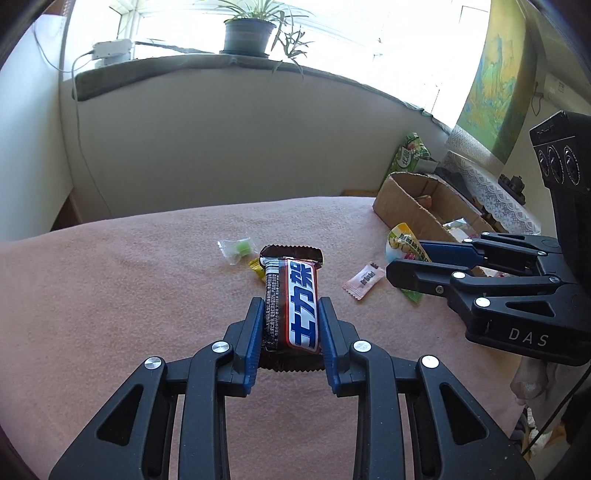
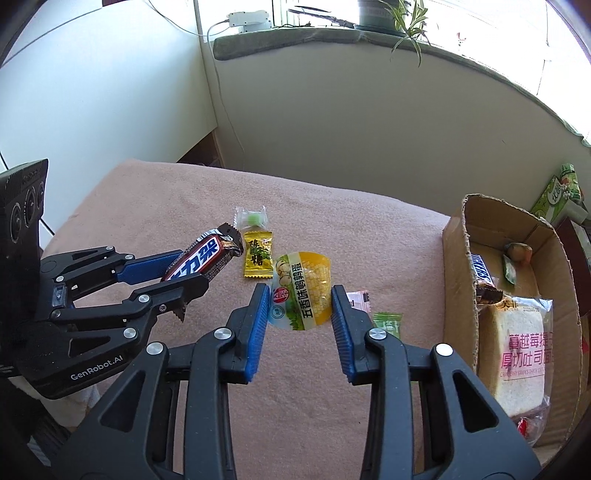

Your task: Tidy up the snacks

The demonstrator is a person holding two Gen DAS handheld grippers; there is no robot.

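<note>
Pink fleece blanket (image 1: 147, 288) covers the worktop, pale wall behind, a potted plant (image 1: 249, 33) on the sunlit sill. Left claw (image 1: 291, 325) pinches a brown Snickers bar (image 1: 291, 299) lengthwise between its blue pads, which press both long sides; the bar's far end sticks out past the fingertips, and from the right wrist view the bar (image 2: 205, 258) is lifted clear of the blanket and tilted up. Right claw (image 2: 300, 308) grips a yellow-green quail egg pouch (image 2: 301, 291), pads touching its left and right edges, pouch off the surface. In the left wrist view the right claw (image 1: 406, 266) shows at the right with the pouch (image 1: 400, 243) between its fingers. Loose on the blanket: a clear-wrapped green candy (image 2: 252, 217) beyond the bar's tip, a yellow candy (image 2: 258, 258) between the bar and the pouch, a pink candy wrapper (image 1: 364, 278) partly hidden behind the right claw's right finger, a small green candy (image 2: 387, 323) just beside that finger. Cardboard box (image 2: 456, 280) sits on the right end of the blanket, right of the right claw and well apart from the left claw; inside it are a wrapped toast slice (image 2: 517, 354), another Snickers bar (image 2: 482, 273) leaning on the left wall, and smaller items too small to tell. Green carton (image 2: 557, 195) stands behind the box.
</note>
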